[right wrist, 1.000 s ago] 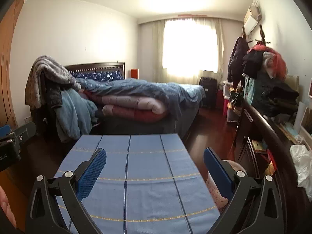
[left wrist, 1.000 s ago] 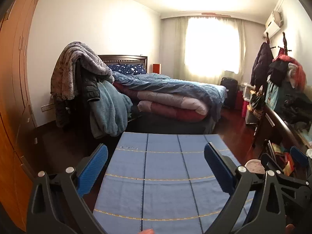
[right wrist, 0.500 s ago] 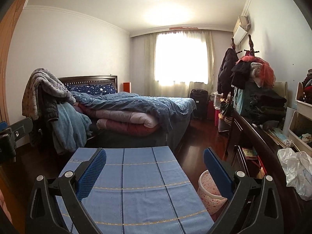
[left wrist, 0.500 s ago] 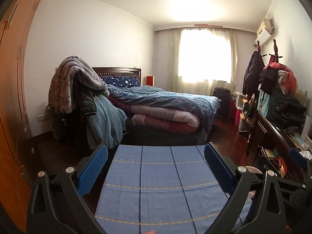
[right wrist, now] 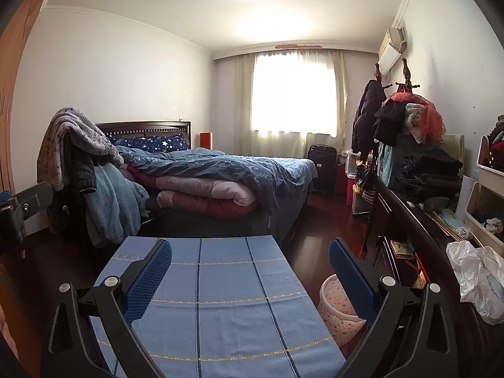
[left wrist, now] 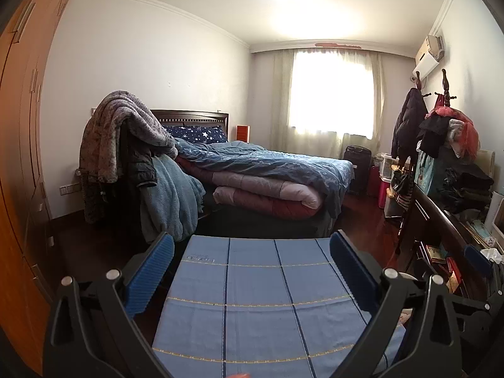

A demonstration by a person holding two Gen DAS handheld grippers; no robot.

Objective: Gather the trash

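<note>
My left gripper (left wrist: 252, 261) is open and empty, held above a table covered with a blue striped cloth (left wrist: 261, 302). My right gripper (right wrist: 250, 263) is open and empty above the same cloth (right wrist: 220, 299). A pink speckled waste bin (right wrist: 337, 308) stands on the floor right of the table, partly behind my right finger. A crumpled clear plastic bag (right wrist: 478, 280) lies on the dark desk at the far right. No trash shows on the cloth. The right gripper's blue finger (left wrist: 478, 260) shows at the right edge of the left wrist view.
A bed with blue and pink quilts (right wrist: 220, 176) stands beyond the table. A chair draped with blankets (left wrist: 132, 157) is at the left. A dark desk (right wrist: 409, 230) with clutter runs along the right wall. A wooden wardrobe (left wrist: 22, 157) is at the left.
Both grippers have tilted up and pulled back: the table and bed sit lower in view and more ceiling shows. The pink bin came into the right wrist view. Both jaws stayed open.
</note>
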